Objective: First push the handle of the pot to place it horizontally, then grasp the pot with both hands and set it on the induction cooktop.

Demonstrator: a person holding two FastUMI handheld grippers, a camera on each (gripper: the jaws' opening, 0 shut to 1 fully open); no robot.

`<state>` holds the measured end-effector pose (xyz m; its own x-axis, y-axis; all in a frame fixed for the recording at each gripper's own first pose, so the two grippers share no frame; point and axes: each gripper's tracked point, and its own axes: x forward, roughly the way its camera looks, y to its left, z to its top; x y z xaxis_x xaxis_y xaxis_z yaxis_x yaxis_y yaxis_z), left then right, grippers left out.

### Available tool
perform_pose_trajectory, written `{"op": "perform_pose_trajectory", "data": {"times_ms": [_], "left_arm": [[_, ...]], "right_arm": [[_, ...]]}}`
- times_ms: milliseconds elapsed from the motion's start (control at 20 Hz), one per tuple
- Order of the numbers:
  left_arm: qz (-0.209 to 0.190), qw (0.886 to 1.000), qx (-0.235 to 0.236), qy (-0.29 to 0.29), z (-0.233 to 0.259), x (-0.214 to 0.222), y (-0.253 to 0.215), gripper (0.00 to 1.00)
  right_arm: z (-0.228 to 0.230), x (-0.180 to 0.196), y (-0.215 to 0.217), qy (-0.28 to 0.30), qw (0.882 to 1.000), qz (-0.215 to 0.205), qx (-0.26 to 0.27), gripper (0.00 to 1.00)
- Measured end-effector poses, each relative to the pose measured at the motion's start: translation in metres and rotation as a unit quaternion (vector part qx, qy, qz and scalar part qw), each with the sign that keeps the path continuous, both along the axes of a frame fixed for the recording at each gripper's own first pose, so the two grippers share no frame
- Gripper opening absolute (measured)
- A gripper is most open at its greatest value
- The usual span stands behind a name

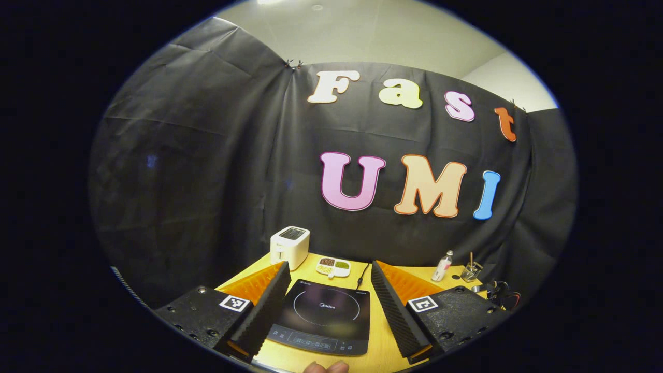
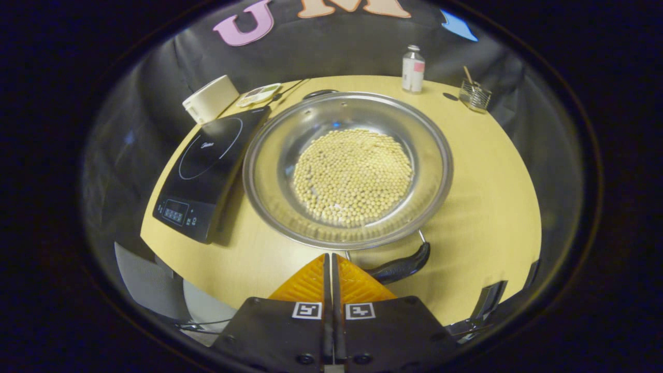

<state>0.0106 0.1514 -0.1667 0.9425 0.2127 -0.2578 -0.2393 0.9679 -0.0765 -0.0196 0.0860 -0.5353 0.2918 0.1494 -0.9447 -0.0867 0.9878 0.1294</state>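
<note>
Just ahead of the right gripper, fingers pressed together on nothing, the black curved pot handle runs rightward off the bean-filled steel pot beside the black induction cooktop; left gripper wide open, empty, over that cooktop.

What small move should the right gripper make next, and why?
Probably nudge the handle sideways with the right gripper, shut and just above it. The handle lies skewed at the near rim of the pot, which sits beside the cooktop, not on it.
</note>
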Motion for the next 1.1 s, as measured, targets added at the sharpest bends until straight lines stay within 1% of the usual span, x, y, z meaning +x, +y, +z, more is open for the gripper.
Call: {"op": "perform_pose_trajectory", "data": {"times_ms": [50, 100, 150, 200, 250, 300, 350, 400, 450, 500, 550, 700, 750, 900, 950, 1000, 1100], "left_arm": [[-0.004, 1.000, 0.004, 0.001, 0.001, 0.002, -0.005, 0.92], [-0.008, 1.000, 0.008, 0.003, 0.001, 0.005, -0.009, 0.91], [-0.011, 1.000, 0.011, 0.004, 0.002, 0.008, -0.015, 0.95], [-0.013, 1.000, 0.013, 0.007, 0.002, 0.011, -0.021, 0.91], [-0.015, 1.000, 0.015, 0.009, 0.002, 0.012, -0.026, 0.91], [-0.018, 1.000, 0.016, 0.008, 0.003, 0.015, -0.033, 0.95], [-0.022, 1.000, 0.017, 0.010, 0.003, 0.018, -0.040, 0.95], [-0.025, 0.999, 0.022, 0.014, 0.001, 0.021, -0.046, 0.92], [-0.027, 0.999, 0.027, 0.017, 0.000, 0.023, -0.051, 0.95], [-0.028, 0.999, 0.032, 0.018, 0.001, 0.026, -0.055, 0.95], [-0.027, 0.999, 0.035, 0.018, 0.001, 0.030, -0.061, 0.92], [-0.022, 0.999, 0.038, 0.024, -0.003, 0.037, -0.078, 0.92], [-0.021, 0.999, 0.039, 0.028, -0.005, 0.040, -0.084, 0.95], [-0.017, 0.998, 0.046, 0.034, -0.009, 0.047, -0.102, 0.95], [-0.016, 0.998, 0.048, 0.036, -0.010, 0.050, -0.109, 0.92], [-0.015, 0.998, 0.050, 0.038, -0.013, 0.052, -0.116, 0.95], [-0.015, 0.997, 0.052, 0.047, -0.018, 0.056, -0.129, 0.95]], "right_arm": [[0.000, 0.003, -0.005, 0.000, 1.000, -0.004, 0.002, 0.03], [-0.001, 0.004, -0.009, 0.000, 1.000, -0.007, 0.005, 0.03], [-0.002, 0.006, -0.012, 0.003, 1.000, -0.008, 0.007, 0.03], [-0.003, 0.008, -0.017, 0.005, 1.000, -0.008, 0.008, 0.03], [-0.005, 0.011, -0.023, 0.005, 1.000, -0.009, 0.009, 0.03], [-0.007, 0.012, -0.028, 0.007, 1.000, -0.010, 0.010, 0.03], [-0.009, 0.014, -0.033, 0.007, 1.000, -0.010, 0.010, 0.00], [-0.010, 0.016, -0.039, 0.008, 1.000, -0.011, 0.011, 0.03], [-0.011, 0.018, -0.044, 0.009, 1.000, -0.011, 0.014, 0.03], [-0.011, 0.017, -0.048, 0.011, 1.000, -0.009, 0.017, 0.03], [-0.013, 0.020, -0.054, 0.012, 1.000, -0.007, 0.018, 0.03], [-0.019, 0.031, -0.073, 0.017, 1.000, -0.005, 0.022, 0.03], [-0.020, 0.035, -0.079, 0.018, 1.000, -0.003, 0.023, 0.03], [-0.024, 0.051, -0.095, 0.012, 1.000, 0.017, 0.022, 0.03], [-0.025, 0.057, -0.100, 0.009, 0.999, 0.022, 0.021, 0.00], [-0.026, 0.061, -0.105, 0.007, 0.999, 0.026, 0.022, 0.03], [-0.026, 0.071, -0.115, 0.000, 0.999, 0.029, 0.025, 0.03]]}}
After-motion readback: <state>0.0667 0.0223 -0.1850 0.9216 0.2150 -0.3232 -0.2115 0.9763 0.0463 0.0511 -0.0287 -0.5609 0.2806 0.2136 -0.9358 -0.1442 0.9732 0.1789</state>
